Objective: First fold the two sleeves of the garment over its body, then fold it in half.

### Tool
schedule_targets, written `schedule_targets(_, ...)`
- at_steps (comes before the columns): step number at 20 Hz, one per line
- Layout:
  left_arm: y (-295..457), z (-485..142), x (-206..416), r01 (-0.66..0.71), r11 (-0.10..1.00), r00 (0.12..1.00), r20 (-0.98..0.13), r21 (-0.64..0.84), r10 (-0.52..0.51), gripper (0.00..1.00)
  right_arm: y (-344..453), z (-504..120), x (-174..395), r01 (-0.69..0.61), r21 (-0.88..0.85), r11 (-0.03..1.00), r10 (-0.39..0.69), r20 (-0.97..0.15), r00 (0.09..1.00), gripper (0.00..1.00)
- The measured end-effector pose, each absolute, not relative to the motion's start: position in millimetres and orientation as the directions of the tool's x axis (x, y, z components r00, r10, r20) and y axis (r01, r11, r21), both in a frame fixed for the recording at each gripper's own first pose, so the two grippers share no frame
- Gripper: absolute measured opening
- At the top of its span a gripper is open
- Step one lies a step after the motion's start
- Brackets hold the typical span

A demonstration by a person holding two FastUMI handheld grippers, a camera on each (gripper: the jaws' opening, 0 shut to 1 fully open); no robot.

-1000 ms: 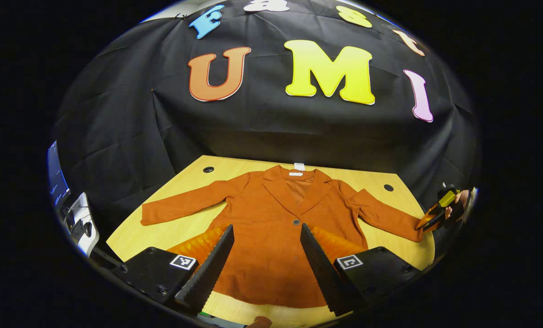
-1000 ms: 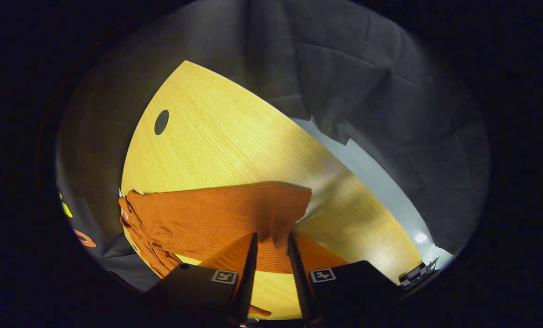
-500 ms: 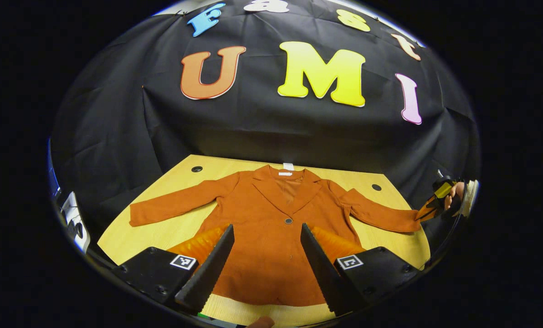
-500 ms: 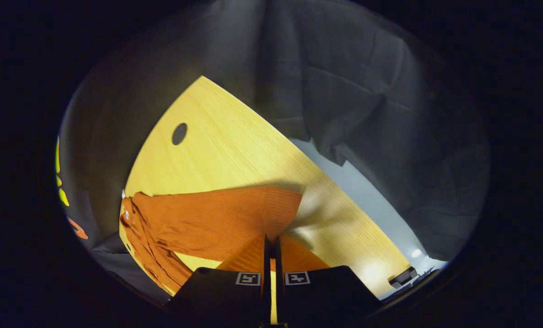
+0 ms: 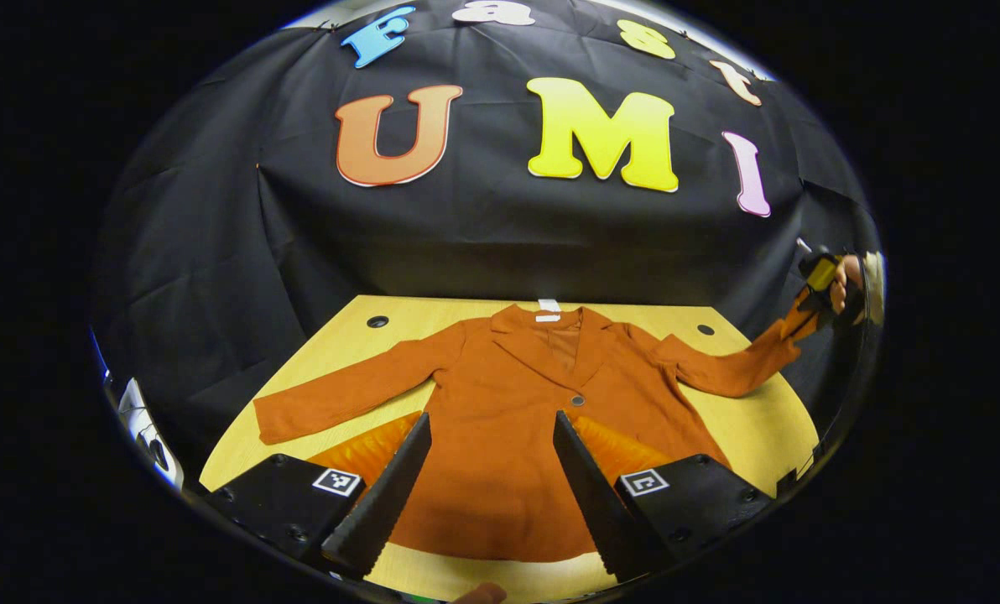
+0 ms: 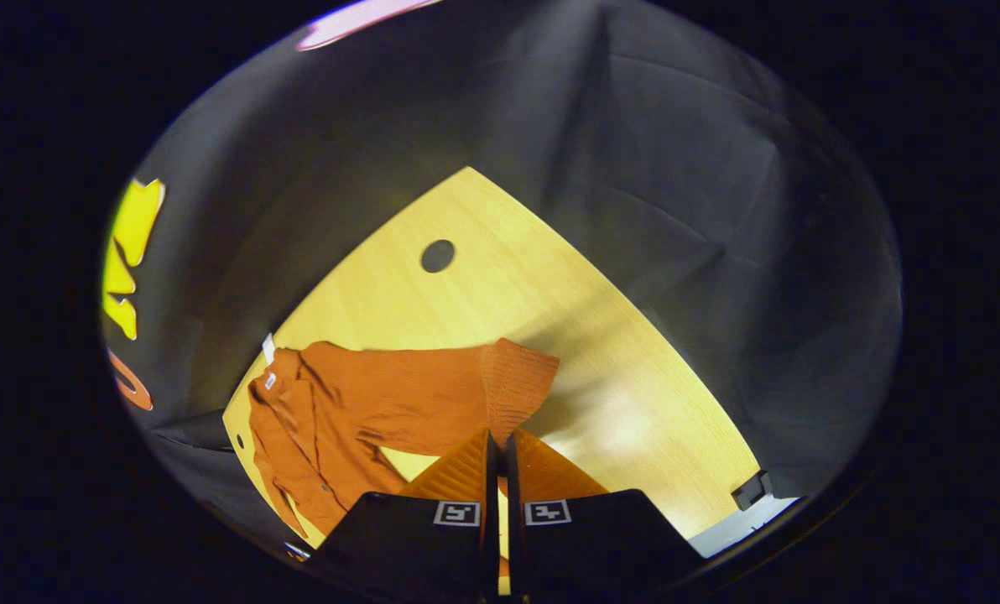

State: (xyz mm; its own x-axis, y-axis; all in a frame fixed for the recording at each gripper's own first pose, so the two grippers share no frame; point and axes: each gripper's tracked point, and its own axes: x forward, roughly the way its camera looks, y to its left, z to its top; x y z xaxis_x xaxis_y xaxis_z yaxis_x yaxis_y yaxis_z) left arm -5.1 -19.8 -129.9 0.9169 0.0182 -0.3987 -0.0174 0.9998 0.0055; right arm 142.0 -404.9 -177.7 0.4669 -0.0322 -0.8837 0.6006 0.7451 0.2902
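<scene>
My right gripper (image 6: 497, 449) pinches the cuff (image 6: 517, 382) of the jacket (image 5: 517, 419). I should carry it low across. My left gripper (image 5: 487, 470) hangs wide open.

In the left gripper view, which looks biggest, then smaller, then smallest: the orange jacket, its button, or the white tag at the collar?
1. Orange jacket, by far the largest, spread across the table.
2. White tag at the collar.
3. Button.
The tag and button both look tiny, and the tag lies farther from the camera, so their order is unsure.

Both tongs (image 5: 483, 470) (image 6: 497, 520) have black blocky bases with small square black-and-white markers; the left shows round screws and saw-toothed fingers (image 5: 382, 503).
</scene>
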Motion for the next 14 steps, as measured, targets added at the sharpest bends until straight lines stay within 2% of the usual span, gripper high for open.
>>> schedule_targets(5, 27.6, -153.4, -15.5, -0.031, 0.999, 0.900, -0.433, 0.025, 0.039, 0.96, -319.6, -137.8, 185.2, 0.508, 0.307, 0.805, 0.001, -0.857, 0.515, 0.05)
schedule_targets(8, 46.8, -163.7, -20.9, -0.024, 0.999, 0.895, -0.444, 0.036, 0.037, 0.96, -257.7, -124.7, 207.9, 0.447, 0.293, 0.845, 0.027, -0.858, 0.512, 0.05)
schedule_targets(11, 62.6, -172.5, -24.9, 0.002, 1.000, 0.890, -0.456, 0.032, 0.013, 0.96, -175.9, -124.6, 236.8, 0.372, 0.298, 0.879, 0.075, -0.857, 0.509, 0.05)
schedule_targets(12, 69.1, -174.1, -25.8, 0.003, 0.999, 0.889, -0.457, 0.032, 0.012, 1.00, -147.3, -127.9, 246.5, 0.341, 0.294, 0.893, 0.088, -0.856, 0.509, 0.05)
schedule_targets(14, 82.4, -177.2, -28.3, 0.009, 1.000, 0.892, -0.452, 0.029, 0.005, 0.96, -89.7, -139.3, 264.4, 0.276, 0.278, 0.920, 0.108, -0.857, 0.504, 0.05)
